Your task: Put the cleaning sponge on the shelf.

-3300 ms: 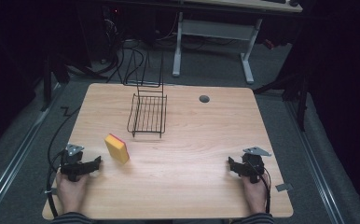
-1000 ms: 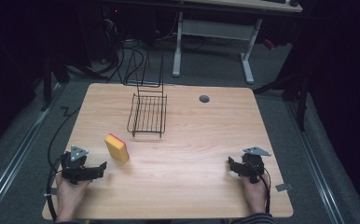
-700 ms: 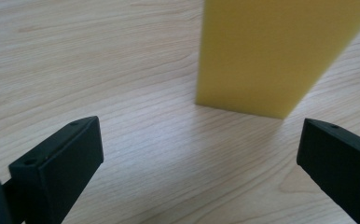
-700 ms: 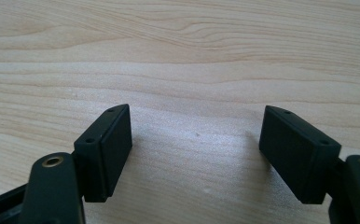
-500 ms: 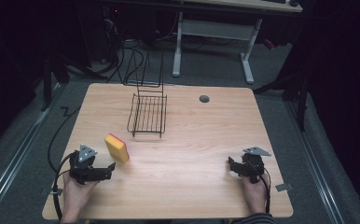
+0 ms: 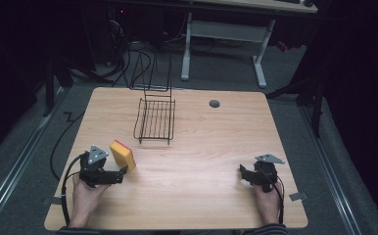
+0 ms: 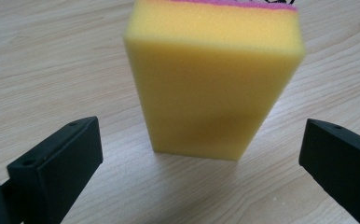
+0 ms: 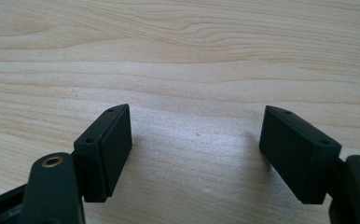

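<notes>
L gripper (image 6: pixel 121 172), lower left of the high view: flat black jaws just opened wide, nothing clamped. Yellow foam sponge (image 7: pixel 215 79) (pink scrub layer on top) stands just ahead, untouched. R gripper (image 6: pixel 243 172), lower right: apart over wood-grain table (image 6: pixel 201 147).

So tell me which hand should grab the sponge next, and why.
Left. The left gripper sits right beside the sponge, jaws open wide and pointed at it, the sponge just ahead of them. The right gripper rests far across the table, aimed at bare wood.
</notes>
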Tool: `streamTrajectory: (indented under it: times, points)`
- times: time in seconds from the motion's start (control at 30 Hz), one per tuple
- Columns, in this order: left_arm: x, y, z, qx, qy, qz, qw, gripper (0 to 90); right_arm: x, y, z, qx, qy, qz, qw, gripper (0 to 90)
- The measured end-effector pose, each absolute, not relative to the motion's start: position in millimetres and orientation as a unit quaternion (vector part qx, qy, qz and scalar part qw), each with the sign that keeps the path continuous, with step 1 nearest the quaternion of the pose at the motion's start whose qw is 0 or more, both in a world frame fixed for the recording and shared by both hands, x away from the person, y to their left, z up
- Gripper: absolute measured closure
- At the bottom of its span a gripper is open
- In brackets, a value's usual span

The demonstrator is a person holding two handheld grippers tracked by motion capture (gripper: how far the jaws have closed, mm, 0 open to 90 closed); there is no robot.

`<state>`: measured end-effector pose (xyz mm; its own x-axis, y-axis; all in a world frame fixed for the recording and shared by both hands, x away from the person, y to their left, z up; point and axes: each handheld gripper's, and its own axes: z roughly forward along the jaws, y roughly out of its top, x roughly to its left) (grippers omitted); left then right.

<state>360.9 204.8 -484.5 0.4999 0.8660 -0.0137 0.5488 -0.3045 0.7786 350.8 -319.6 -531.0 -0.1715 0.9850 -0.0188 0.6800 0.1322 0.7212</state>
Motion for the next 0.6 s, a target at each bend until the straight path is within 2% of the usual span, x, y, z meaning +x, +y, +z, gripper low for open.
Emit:
streamTrajectory:
  times: [0.6]
  points:
    - [378.7, 195.7, -492.1, 0.78, 0.458, 0.196, 0.378, 0.3, 350.9, -319.9, -531.1, 0.588, 0.707, 0.294, 0.26, 25.5]
